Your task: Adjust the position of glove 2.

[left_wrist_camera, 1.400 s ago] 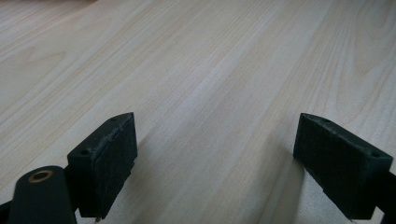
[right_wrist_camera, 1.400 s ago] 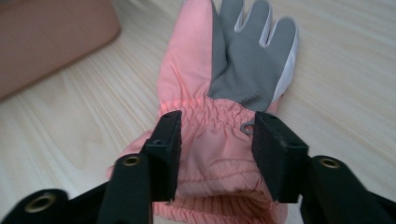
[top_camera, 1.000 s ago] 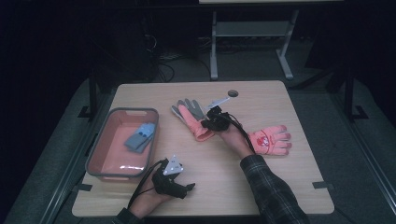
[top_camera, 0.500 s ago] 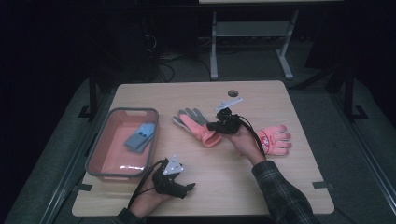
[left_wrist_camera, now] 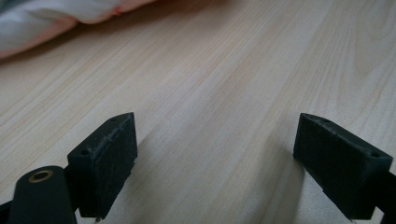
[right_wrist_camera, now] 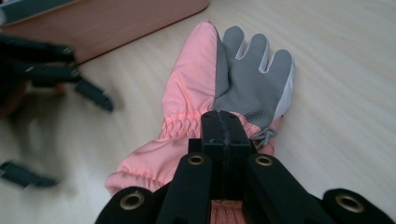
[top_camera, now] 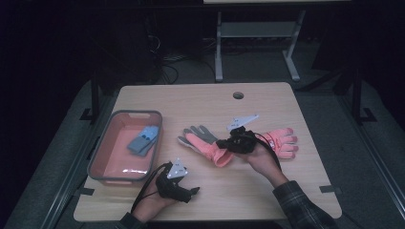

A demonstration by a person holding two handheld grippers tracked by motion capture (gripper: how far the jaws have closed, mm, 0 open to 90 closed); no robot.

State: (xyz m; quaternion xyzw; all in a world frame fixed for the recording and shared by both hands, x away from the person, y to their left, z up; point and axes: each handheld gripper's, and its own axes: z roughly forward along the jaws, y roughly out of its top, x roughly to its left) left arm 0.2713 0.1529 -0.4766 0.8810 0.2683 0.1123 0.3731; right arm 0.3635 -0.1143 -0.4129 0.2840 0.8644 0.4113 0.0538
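Pink glove [right_wrist_camera: 196, 93] cuff under right claw [right_wrist_camera: 224, 135]

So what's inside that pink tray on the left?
A folded blue-grey item, maybe a glove, lies in the pink tray toward its right side. Whatever is beneath it is covered.

Wooden table [top_camera: 200, 100]: gloves [top_camera: 284, 141], tray [top_camera: 98, 157].
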